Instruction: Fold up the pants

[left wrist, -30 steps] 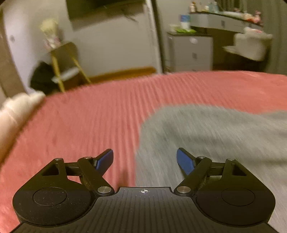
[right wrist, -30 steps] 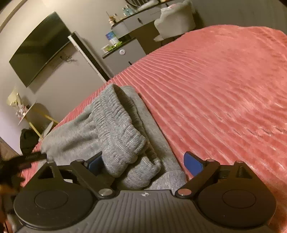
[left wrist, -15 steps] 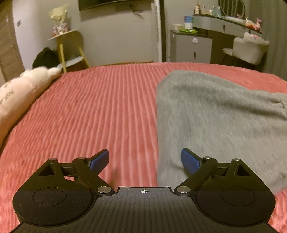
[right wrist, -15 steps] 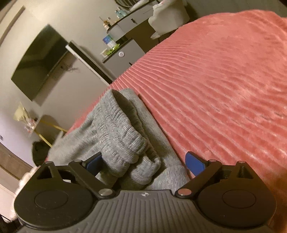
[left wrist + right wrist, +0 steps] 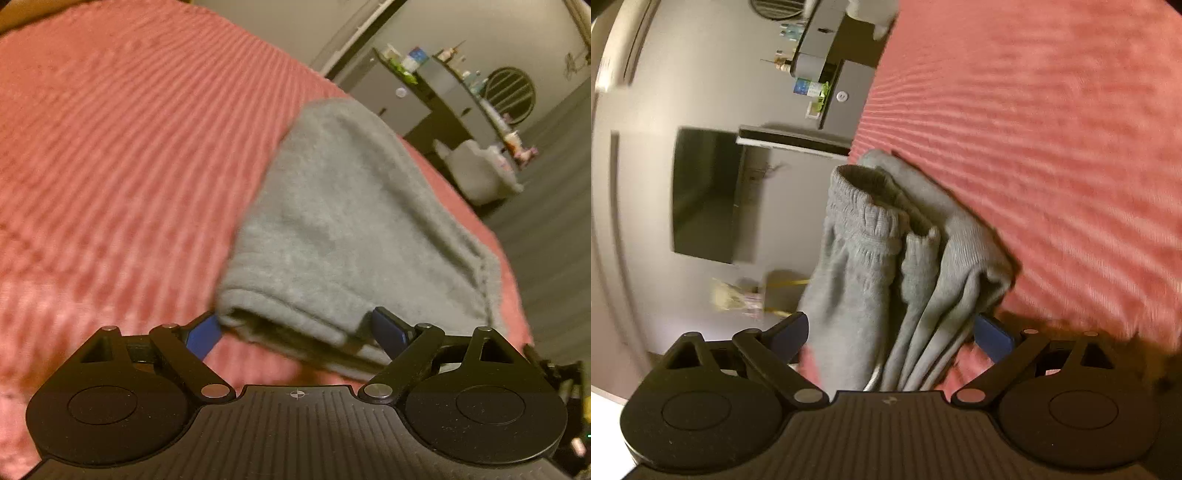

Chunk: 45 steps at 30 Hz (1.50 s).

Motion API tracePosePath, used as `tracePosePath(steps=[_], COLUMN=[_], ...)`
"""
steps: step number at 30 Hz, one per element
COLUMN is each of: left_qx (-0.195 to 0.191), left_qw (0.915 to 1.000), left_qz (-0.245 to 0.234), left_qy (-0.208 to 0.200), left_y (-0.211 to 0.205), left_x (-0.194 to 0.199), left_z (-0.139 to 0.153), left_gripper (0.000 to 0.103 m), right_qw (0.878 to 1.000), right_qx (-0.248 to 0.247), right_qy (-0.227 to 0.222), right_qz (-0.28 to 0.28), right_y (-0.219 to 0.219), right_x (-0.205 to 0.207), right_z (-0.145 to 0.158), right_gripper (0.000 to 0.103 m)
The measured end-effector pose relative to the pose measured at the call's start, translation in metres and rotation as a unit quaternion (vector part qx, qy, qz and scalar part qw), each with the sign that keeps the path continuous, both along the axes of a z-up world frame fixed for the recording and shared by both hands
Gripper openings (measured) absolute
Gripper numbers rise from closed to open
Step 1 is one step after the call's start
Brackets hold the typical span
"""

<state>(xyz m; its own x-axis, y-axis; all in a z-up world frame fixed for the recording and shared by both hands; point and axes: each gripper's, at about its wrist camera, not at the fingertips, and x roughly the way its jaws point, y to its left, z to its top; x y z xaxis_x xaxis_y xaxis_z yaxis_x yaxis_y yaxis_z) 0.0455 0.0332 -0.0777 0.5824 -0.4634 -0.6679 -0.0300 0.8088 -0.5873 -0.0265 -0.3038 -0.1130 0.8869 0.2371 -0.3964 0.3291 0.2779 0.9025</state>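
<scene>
A bed (image 5: 122,155) with a ribbed pink-red cover fills most of both views. On it lie the grey pants (image 5: 354,229), folded over into a thick stack, one folded edge facing the left wrist camera. In the right wrist view the pants' (image 5: 886,266) elastic waistband stands up in bunched layers. The left tool (image 5: 295,328) sits at that folded edge with its blue pads either side of it; its jaws are closing, wide apart, not yet pressing the cloth. The right tool (image 5: 890,332) has its jaws spread wide around the bunched cloth, pads clear of it. Behind the bed stand a grey cabinet (image 5: 391,99) and a dark wall screen (image 5: 705,195).
</scene>
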Motion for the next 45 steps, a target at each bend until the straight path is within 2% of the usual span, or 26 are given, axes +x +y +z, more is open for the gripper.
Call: tracePosePath(steps=[3, 5, 7, 8, 10, 12, 14, 15, 21, 23, 27, 30, 32, 33, 34, 36, 37, 39, 41, 43, 45], left_qx=[-0.023, -0.024, -0.022, -0.030, -0.057, -0.055, -0.061, -0.071, -0.135, -0.146, -0.104, -0.125, -0.126, -0.124, -0.115, -0.097, -0.100, -0.098, -0.082, -0.044, -0.010], left_qw=[0.9995, 0.9985, 0.9978, 0.9977, 0.9974, 0.9980, 0.9980, 0.9973, 0.9903, 0.9887, 0.9939, 0.9908, 0.9906, 0.9909, 0.9920, 0.9945, 0.9943, 0.9946, 0.9959, 0.9979, 0.9991], left_qz=[0.023, 0.048, 0.063, 0.061, 0.044, 0.031, 0.010, 0.004, -0.009, -0.011, 0.013, 0.040, 0.045, 0.047, 0.046, 0.038, 0.037, 0.033, 0.028, 0.024, 0.016], left_qy=[0.002, -0.004, -0.004, -0.001, 0.004, 0.004, 0.014, 0.017, 0.030, 0.030, 0.033, 0.033, 0.027, 0.026, 0.023, 0.017, 0.011, -0.010, -0.028, -0.041, -0.038], left_y=[0.007, 0.014, 0.020, 0.021, 0.021, 0.017, 0.012, 0.011, 0.010, 0.010, 0.005, 0.005, 0.005, 0.005, 0.004, 0.004, 0.005, 0.008, 0.008, 0.002, -0.005], left_x=[0.009, 0.013, 0.012, 0.010, 0.008, 0.002, -0.002, -0.006, -0.010, -0.010, -0.001, 0.010, 0.016, 0.019, 0.020, 0.023, 0.022, 0.018, 0.014, 0.013, 0.014], left_z=[-0.007, -0.009, -0.010, -0.010, -0.011, -0.010, -0.009, -0.008, -0.012, -0.013, -0.018, -0.023, -0.025, -0.026, -0.028, -0.027, -0.025, -0.017, -0.010, -0.004, -0.003], left_gripper=[0.088, 0.086, 0.084, 0.083, 0.081, 0.081, 0.081, 0.081, 0.081, 0.081, 0.084, 0.083, 0.080, 0.071, 0.057, 0.048, 0.039, 0.035, 0.034, 0.033, 0.034], right_qw=[1.000, 0.999, 0.998, 0.998, 0.997, 0.998, 0.999, 0.999, 0.999, 0.999, 1.000, 1.000, 0.999, 0.999, 0.999, 0.998, 0.998, 0.997, 0.997, 0.997, 0.997], right_qx=[0.020, 0.012, 0.014, 0.022, 0.033, 0.029, 0.028, 0.029, 0.029, 0.010, 0.010, -0.001, -0.013, -0.020, -0.029, -0.040, -0.048, -0.064, -0.070, -0.067, -0.076], right_qy=[-0.009, -0.013, -0.018, -0.014, -0.006, -0.004, -0.007, -0.008, -0.012, -0.014, -0.013, -0.003, 0.002, 0.006, 0.016, 0.022, 0.023, 0.012, -0.017, -0.031, -0.017], right_qz=[-0.021, -0.034, -0.054, -0.060, -0.068, -0.061, -0.046, -0.041, -0.032, -0.028, -0.026, -0.030, -0.035, -0.039, -0.043, -0.043, -0.040, -0.033, -0.026, -0.022, -0.018], right_y=[-0.001, -0.003, -0.005, -0.007, -0.009, -0.008, -0.008, -0.008, -0.006, -0.002, -0.001, -0.001, 0.000, 0.001, 0.002, 0.003, 0.004, 0.006, 0.006, 0.004, 0.004], right_x=[0.007, 0.006, 0.000, -0.001, 0.000, 0.003, 0.010, 0.013, 0.019, 0.019, 0.022, 0.031, 0.034, 0.036, 0.037, 0.036, 0.036, 0.033, 0.028, 0.026, 0.027], right_z=[-0.007, -0.008, -0.009, -0.012, -0.016, -0.017, -0.015, -0.016, -0.017, -0.013, -0.013, -0.014, -0.014, -0.014, -0.014, -0.012, -0.009, -0.002, 0.005, 0.007, 0.006], right_gripper=[0.097, 0.088, 0.061, 0.056, 0.055, 0.058, 0.076, 0.078, 0.078, 0.072, 0.077, 0.079, 0.078, 0.076, 0.064, 0.058, 0.054, 0.051, 0.048, 0.048, 0.048])
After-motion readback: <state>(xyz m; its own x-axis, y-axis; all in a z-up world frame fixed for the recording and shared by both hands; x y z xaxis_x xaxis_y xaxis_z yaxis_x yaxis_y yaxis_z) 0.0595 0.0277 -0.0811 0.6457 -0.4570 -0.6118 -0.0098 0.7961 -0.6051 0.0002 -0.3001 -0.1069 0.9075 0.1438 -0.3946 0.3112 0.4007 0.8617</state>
